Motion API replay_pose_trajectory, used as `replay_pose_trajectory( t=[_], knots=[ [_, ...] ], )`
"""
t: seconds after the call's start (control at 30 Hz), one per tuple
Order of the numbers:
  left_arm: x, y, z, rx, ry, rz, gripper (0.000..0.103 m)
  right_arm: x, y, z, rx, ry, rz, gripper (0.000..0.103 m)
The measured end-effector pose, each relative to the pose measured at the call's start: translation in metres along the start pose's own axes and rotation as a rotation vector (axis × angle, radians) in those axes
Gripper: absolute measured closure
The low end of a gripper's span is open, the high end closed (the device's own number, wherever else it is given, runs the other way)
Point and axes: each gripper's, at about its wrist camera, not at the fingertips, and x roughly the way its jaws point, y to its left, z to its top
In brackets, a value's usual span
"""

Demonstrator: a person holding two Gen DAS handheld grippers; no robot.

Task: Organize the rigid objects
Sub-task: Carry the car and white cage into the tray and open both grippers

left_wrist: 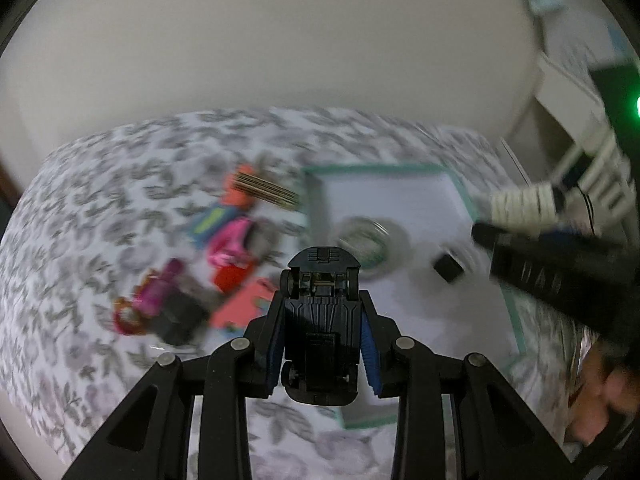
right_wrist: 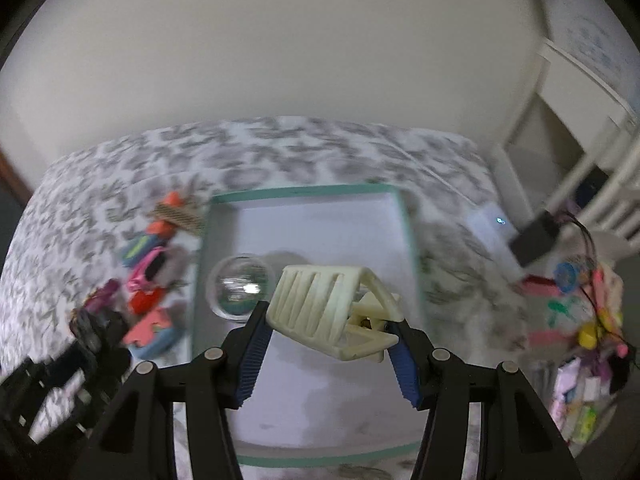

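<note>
A black toy car [left_wrist: 320, 320] was clamped underside-up in the left hand-held gripper [left_wrist: 324, 344], above a teal-rimmed tray [left_wrist: 516, 320] on a leaf-patterned bed [left_wrist: 80, 208]. The right hand-held gripper [right_wrist: 328, 344] was clamped on a cream hair claw clip [right_wrist: 320, 308] over that tray, near a clear dome [right_wrist: 240, 284].

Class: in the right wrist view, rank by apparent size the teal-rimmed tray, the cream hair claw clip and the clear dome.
1. teal-rimmed tray
2. cream hair claw clip, though nearness to the camera enlarges it
3. clear dome
</note>
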Motion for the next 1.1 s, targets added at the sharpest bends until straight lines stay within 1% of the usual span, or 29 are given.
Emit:
replay_pose_trajectory(
  t=[0.1, 0.13, 0.23, 0.33, 0.43, 0.47, 0.53, 0.67, 0.8, 0.93, 1.07, 1.1],
  knots=[
    [0.013, -0.019, -0.008, 0.058, 0.031, -0.011, 0.068, 0.001, -0.021, -0.002, 0.027, 0.010, -0.081, 0.044],
    [0.016, -0.022, -0.009, 0.067, 0.036, -0.013, 0.068, 0.001, -0.028, -0.004, 0.037, 0.015, -0.095, 0.044],
    [0.030, -0.032, -0.015, 0.092, 0.068, -0.023, 0.068, 0.006, -0.046, -0.008, 0.082, 0.039, -0.077, 0.044],
    [0.043, -0.038, -0.020, 0.110, 0.102, -0.023, 0.068, 0.023, -0.053, -0.014, 0.098, 0.093, -0.084, 0.044],
    [0.054, -0.046, -0.025, 0.151, 0.116, -0.006, 0.068, 0.054, -0.050, -0.025, 0.083, 0.189, -0.073, 0.044],
    [0.057, -0.048, -0.026, 0.160, 0.122, -0.002, 0.068, 0.064, -0.049, -0.029, 0.074, 0.221, -0.082, 0.044],
    [0.064, -0.050, -0.027, 0.167, 0.135, 0.005, 0.068, 0.075, -0.047, -0.034, 0.061, 0.254, -0.095, 0.044],
    [0.076, -0.051, -0.031, 0.171, 0.165, 0.016, 0.068, 0.092, -0.043, -0.043, 0.056, 0.302, -0.072, 0.044],
    [0.080, -0.053, -0.032, 0.192, 0.167, 0.029, 0.067, 0.101, -0.038, -0.046, 0.041, 0.324, -0.079, 0.044],
    [0.079, -0.054, -0.032, 0.195, 0.163, 0.021, 0.056, 0.097, -0.033, -0.044, 0.024, 0.307, -0.063, 0.043],
    [0.076, -0.054, -0.031, 0.195, 0.153, 0.013, 0.052, 0.089, -0.031, -0.040, 0.028, 0.285, -0.054, 0.041],
    [0.075, -0.054, -0.030, 0.194, 0.151, 0.011, 0.049, 0.086, -0.030, -0.038, 0.028, 0.278, -0.054, 0.041]
  ],
)
